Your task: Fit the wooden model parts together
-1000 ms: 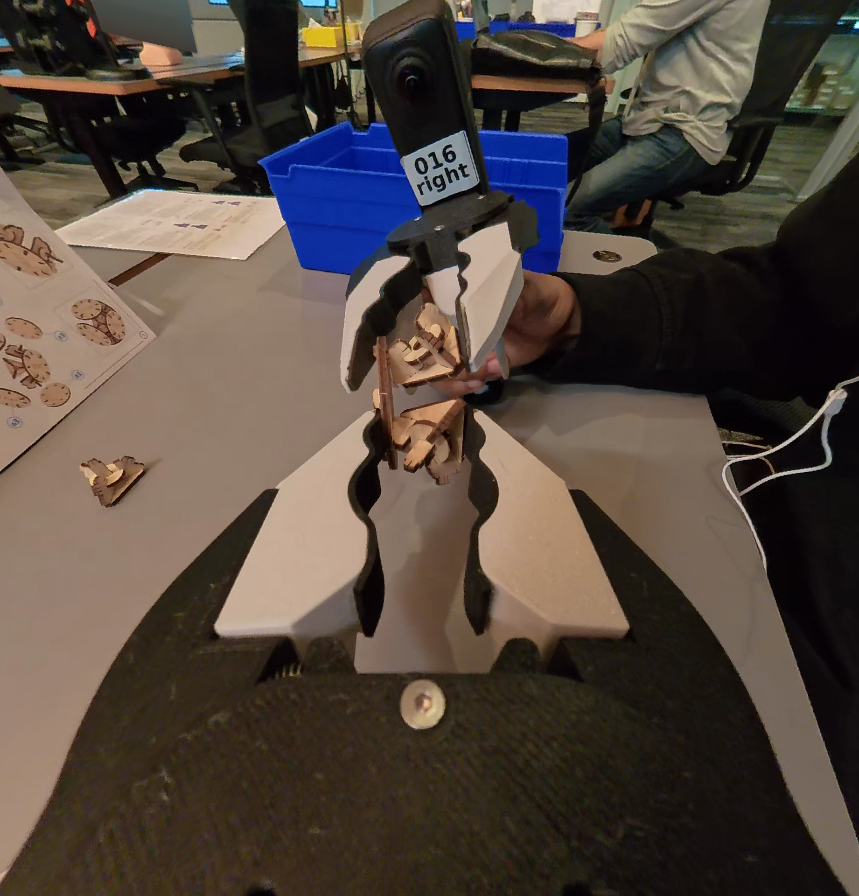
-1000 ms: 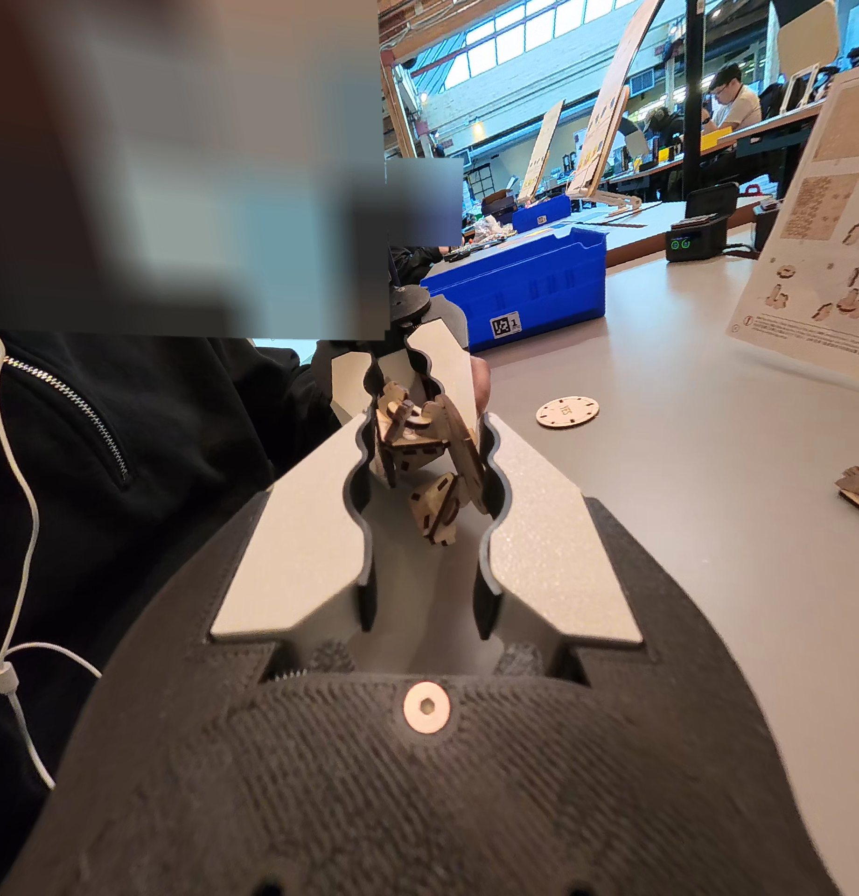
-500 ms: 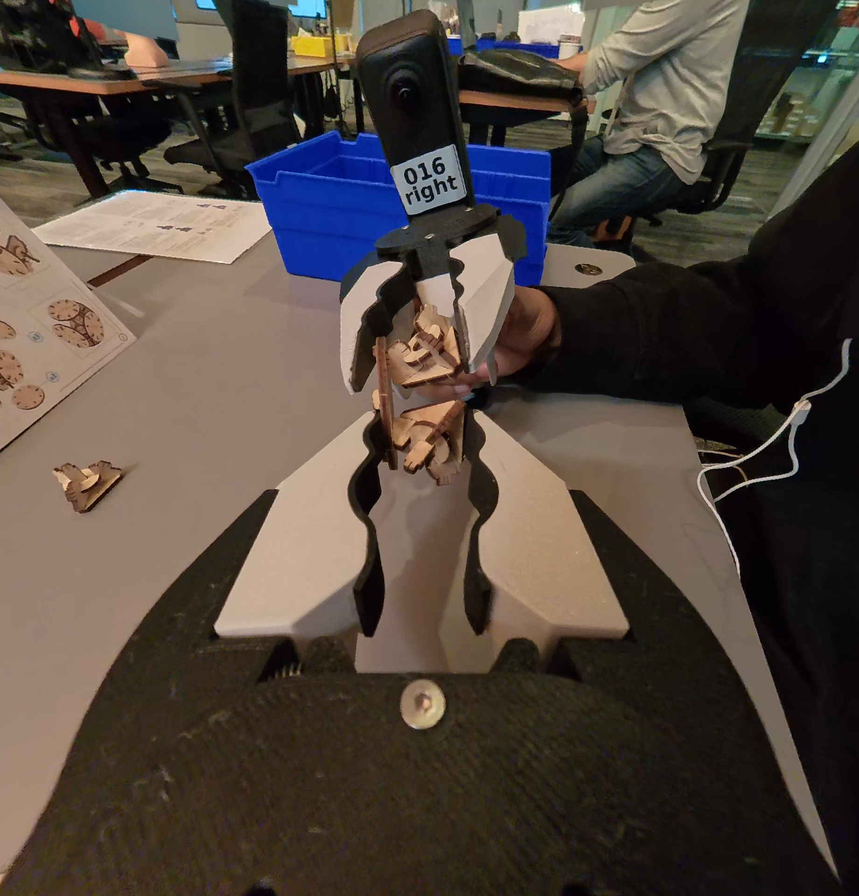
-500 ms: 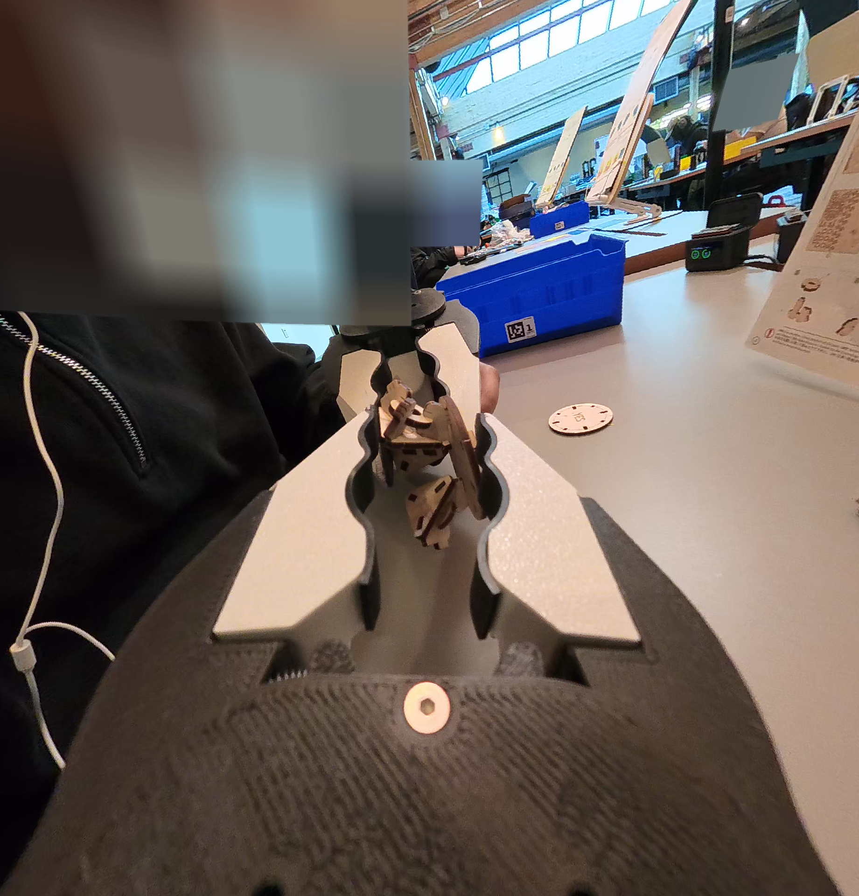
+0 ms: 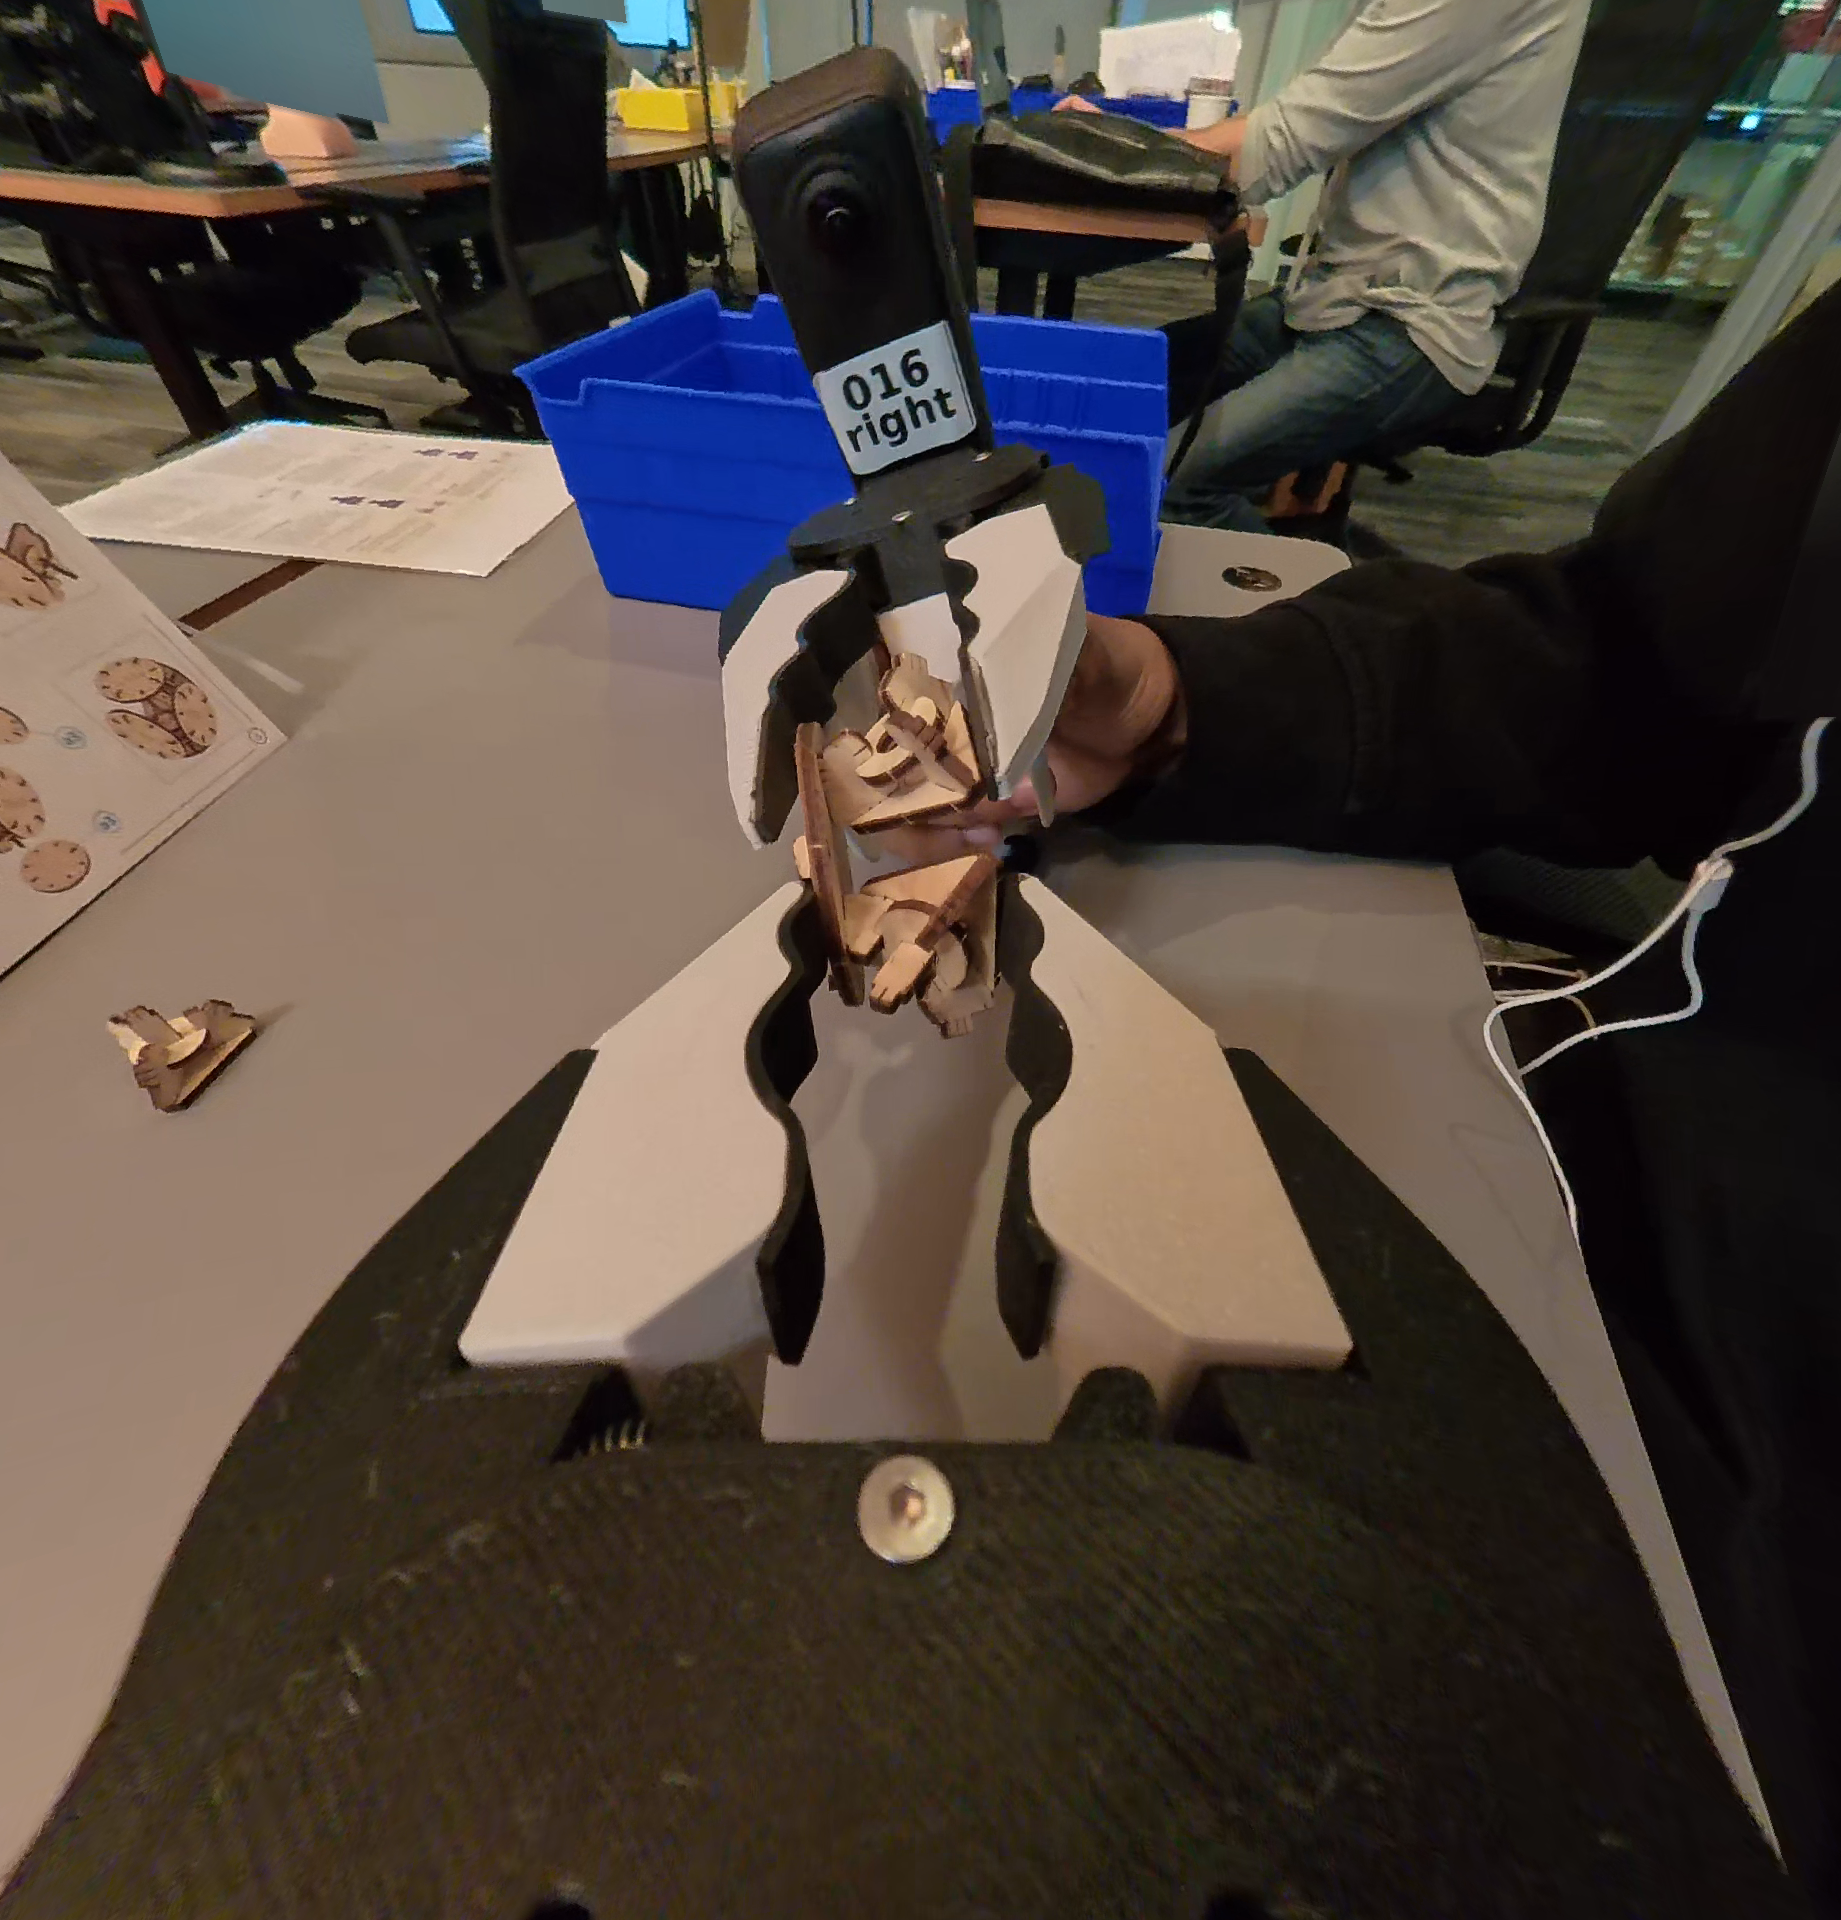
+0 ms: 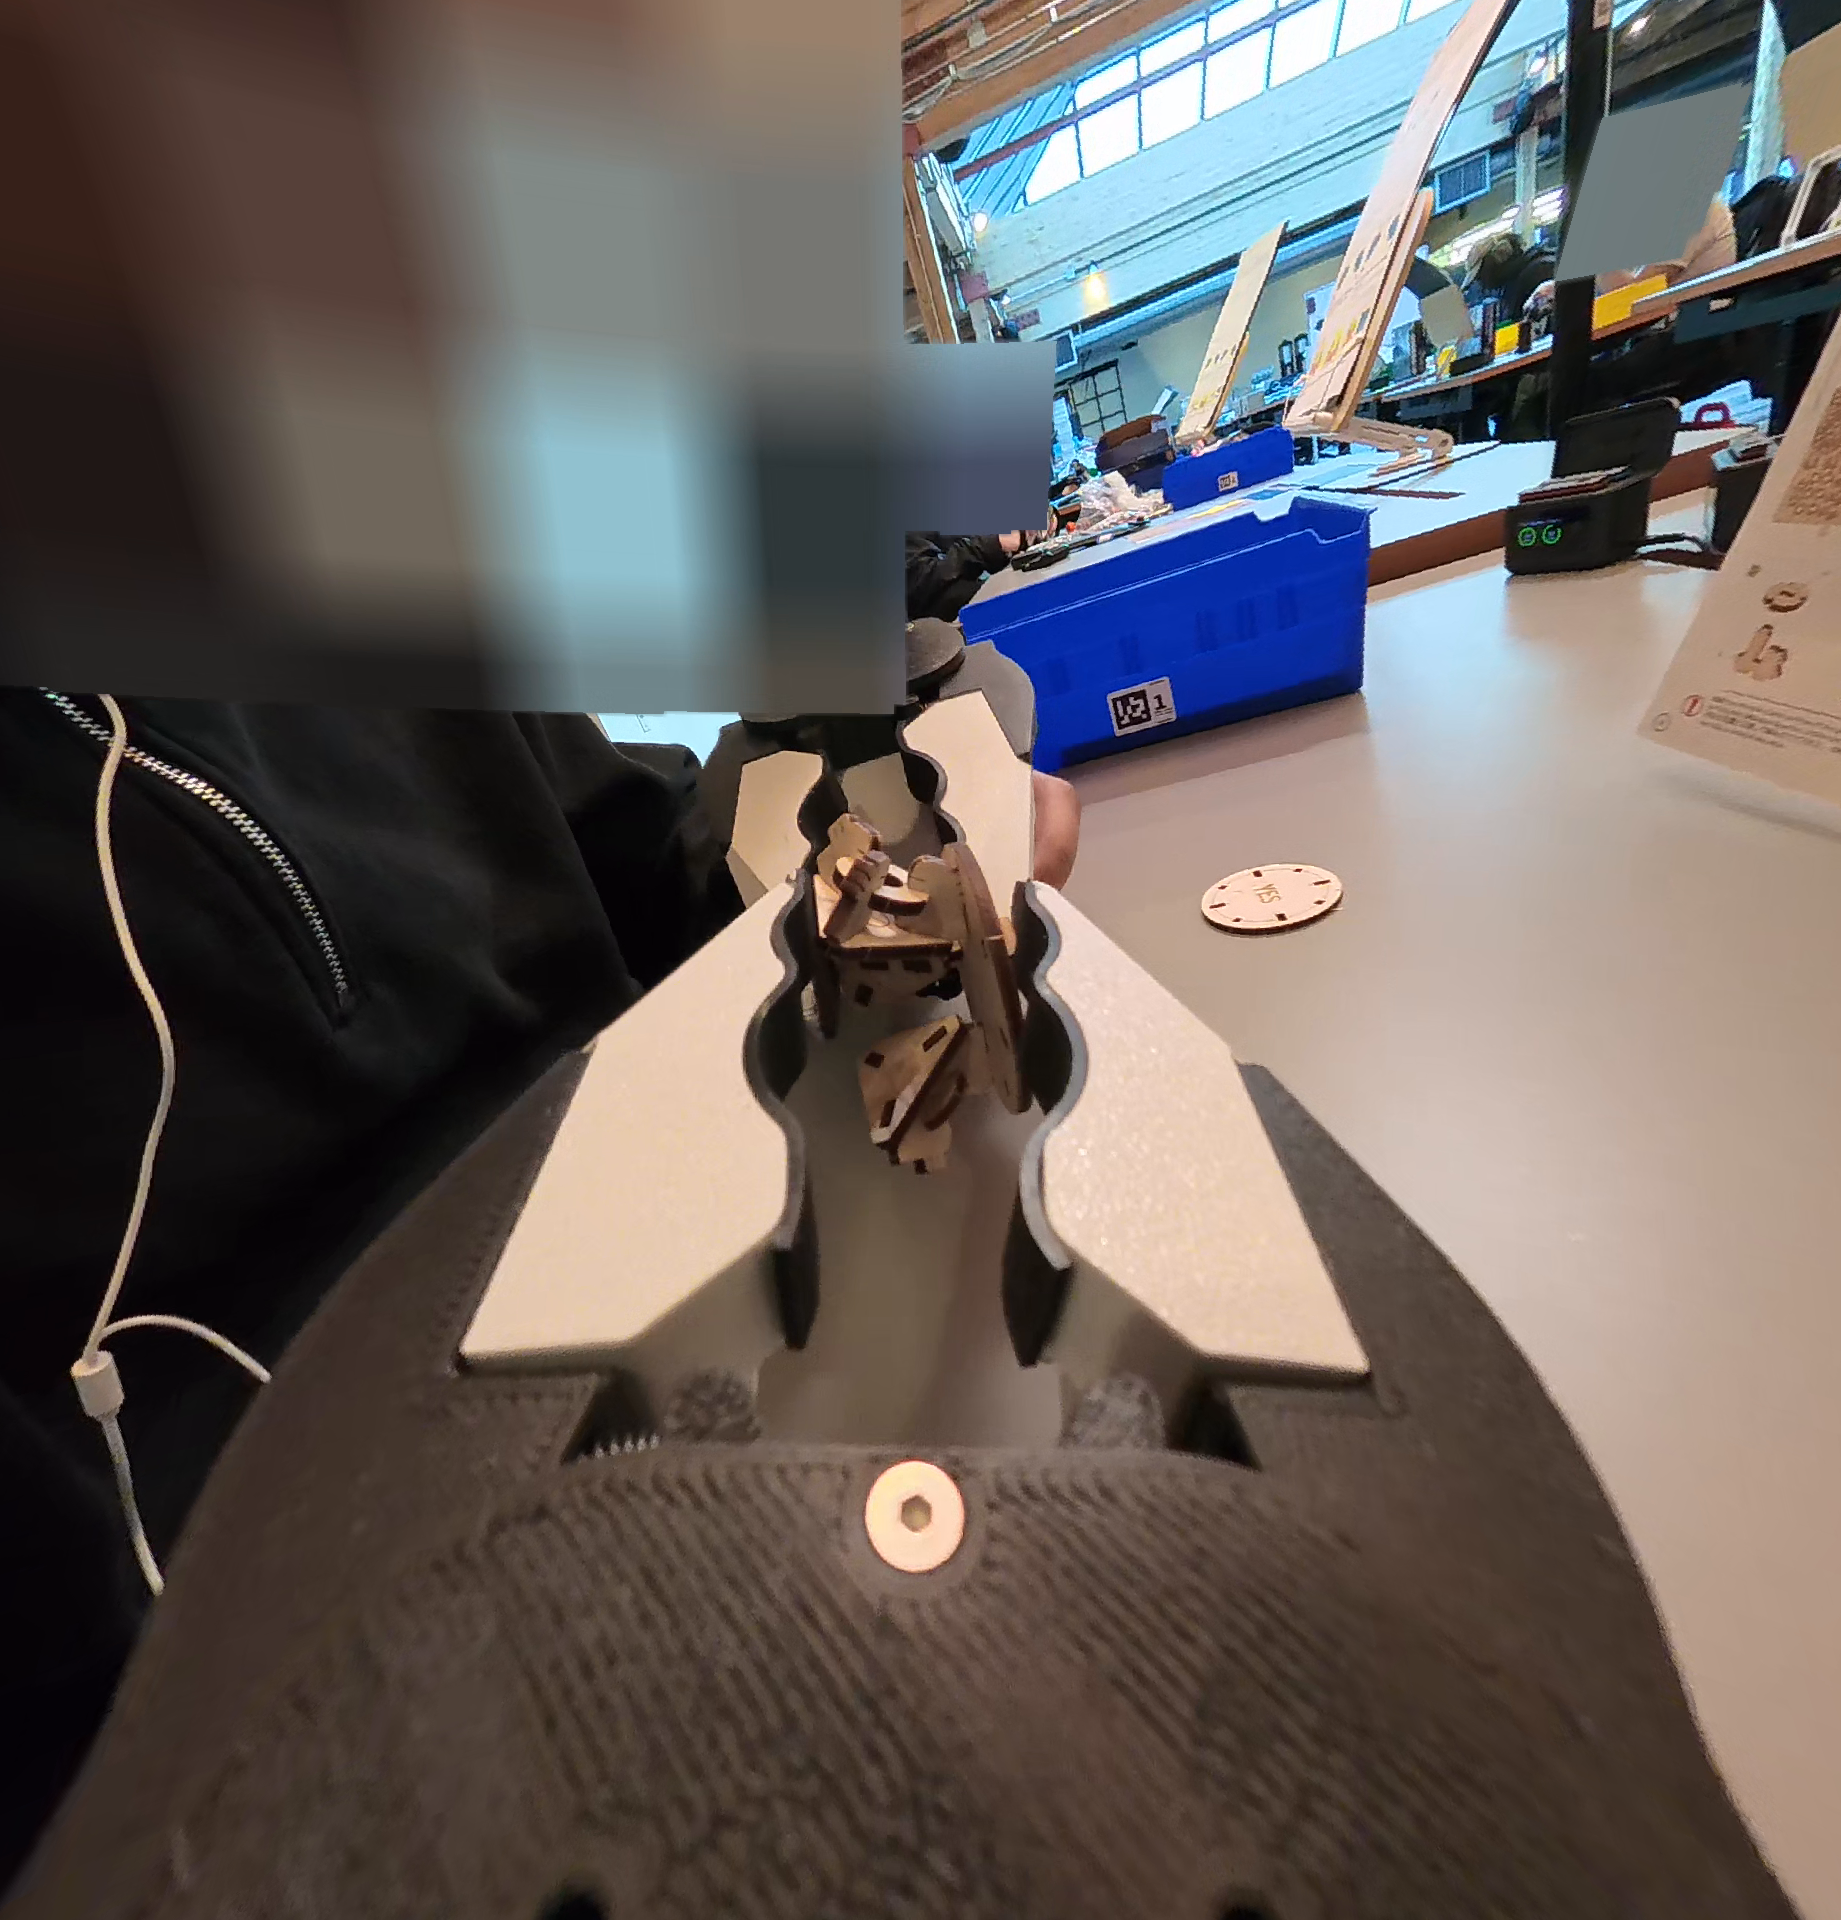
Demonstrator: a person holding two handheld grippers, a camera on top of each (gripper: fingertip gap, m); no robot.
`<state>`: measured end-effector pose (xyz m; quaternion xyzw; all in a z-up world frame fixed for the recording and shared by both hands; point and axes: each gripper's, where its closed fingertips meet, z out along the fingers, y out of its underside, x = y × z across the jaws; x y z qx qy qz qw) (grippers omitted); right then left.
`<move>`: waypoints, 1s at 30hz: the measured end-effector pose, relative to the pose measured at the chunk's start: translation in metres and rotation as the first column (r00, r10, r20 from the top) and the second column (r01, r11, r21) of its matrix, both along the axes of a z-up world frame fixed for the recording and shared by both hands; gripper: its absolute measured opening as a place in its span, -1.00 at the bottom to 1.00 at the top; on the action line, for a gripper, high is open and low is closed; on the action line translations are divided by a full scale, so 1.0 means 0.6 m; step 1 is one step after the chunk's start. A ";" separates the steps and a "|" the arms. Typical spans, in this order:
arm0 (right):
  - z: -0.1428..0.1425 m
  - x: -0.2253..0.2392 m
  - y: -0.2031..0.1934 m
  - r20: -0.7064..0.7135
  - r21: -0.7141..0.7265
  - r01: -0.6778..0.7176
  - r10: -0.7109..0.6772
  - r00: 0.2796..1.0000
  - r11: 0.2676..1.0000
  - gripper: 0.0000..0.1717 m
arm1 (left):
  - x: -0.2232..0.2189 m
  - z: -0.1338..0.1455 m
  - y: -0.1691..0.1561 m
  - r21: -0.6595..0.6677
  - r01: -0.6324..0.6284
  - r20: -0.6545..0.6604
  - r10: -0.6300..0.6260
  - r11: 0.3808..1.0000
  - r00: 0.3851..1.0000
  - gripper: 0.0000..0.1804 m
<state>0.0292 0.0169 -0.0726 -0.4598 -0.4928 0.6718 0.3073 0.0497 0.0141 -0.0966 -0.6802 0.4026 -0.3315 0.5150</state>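
While both views have shifted only slightly against the earlier ones, the grasp is seen to be unchanged. In the left wrist view, the left gripper [image 5: 905, 914] is clenched on the lower part of a pale laser-cut wooden assembly of a disc and slotted pieces [image 5: 895, 769], held in the air in front of the blue plastic bin [image 5: 687, 499]. The upper part is clamped by the right gripper [image 5: 874, 790], which points down from the bin's side. Open grey table [image 5: 428, 831] is left to the bin's left, where a small wooden piece [image 5: 178, 1044] lies.

In the right wrist view, the assembly is pressed between both right pads. A round wooden disc [image 6: 1271, 899] lies near the bin, with bare table around it; room is closed off by a dark jacket [image 6: 376, 935] on the bin's far side.
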 end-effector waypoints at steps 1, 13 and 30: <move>-0.001 0.001 0.000 0.002 0.000 -0.002 0.002 1.000 1.000 -0.58 | 0.000 -0.001 0.000 -0.001 0.001 -0.002 -0.001 1.000 1.000 -0.67; 0.001 0.000 0.001 0.005 -0.011 0.001 -0.001 1.000 1.000 -0.61 | 0.001 -0.010 0.002 -0.004 0.006 -0.016 -0.006 1.000 1.000 -0.65; -0.004 -0.007 0.006 0.005 0.059 0.061 -0.062 0.998 0.996 -0.55 | -0.008 -0.008 0.012 0.042 -0.037 -0.058 0.039 0.998 0.998 -0.67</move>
